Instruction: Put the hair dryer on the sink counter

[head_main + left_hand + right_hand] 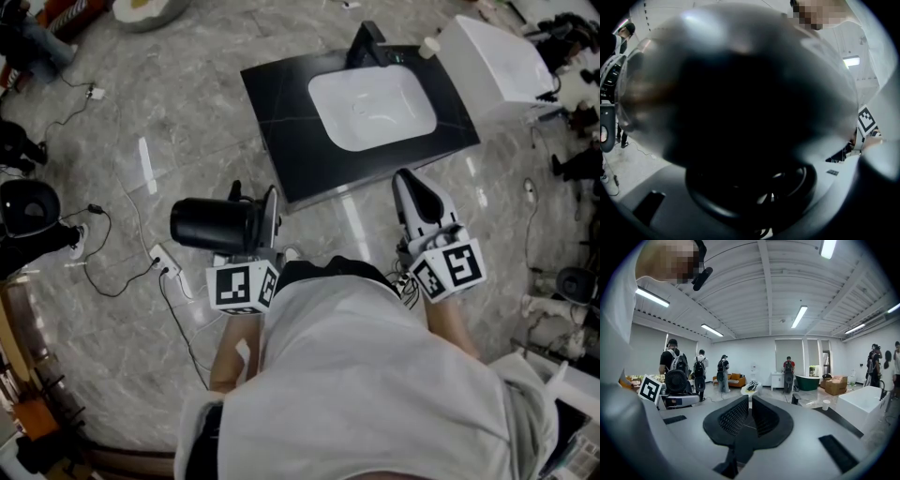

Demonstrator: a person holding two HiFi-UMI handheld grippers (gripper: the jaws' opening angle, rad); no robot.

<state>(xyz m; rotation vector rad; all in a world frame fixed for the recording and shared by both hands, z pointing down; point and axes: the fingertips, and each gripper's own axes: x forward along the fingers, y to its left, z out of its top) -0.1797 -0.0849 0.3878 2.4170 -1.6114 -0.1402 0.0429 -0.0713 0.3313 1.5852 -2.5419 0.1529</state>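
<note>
Looking down from the head view, where is the hair dryer (208, 225)?

It's at about 9 o'clock from the middle of the picture, in the air above the grey marble floor (187, 122). It is well apart from the sink counter (281, 112), off the counter's near left corner at roughly 7 o'clock.

What does it look like?

It's black all over, a short, stout barrel lying level with its open mouth turned toward 9 o'clock. There's a soft sheen along the top. In the right gripper view one round end shows a grille of fine radial slats. In the left gripper view it's so close that it's only a dark, blurred bulk with a pale gleam round its edge, filling most of the picture.

Who has it?

The left gripper (253, 214) does. Its jaws stand wide and are clamped across the barrel's 3 o'clock end, one jaw on each side.

And the other tool?

The right gripper (412, 186) sits at 3 o'clock, pointing toward 12, with its tip just at the counter's near right edge. Its jaws are drawn together with nothing between them.

What about the counter itself?

It's a black slab at 12 to 1 o'clock with a white basin (373, 105) sunk into it. A black faucet (366, 42) stands at its far edge.
</note>
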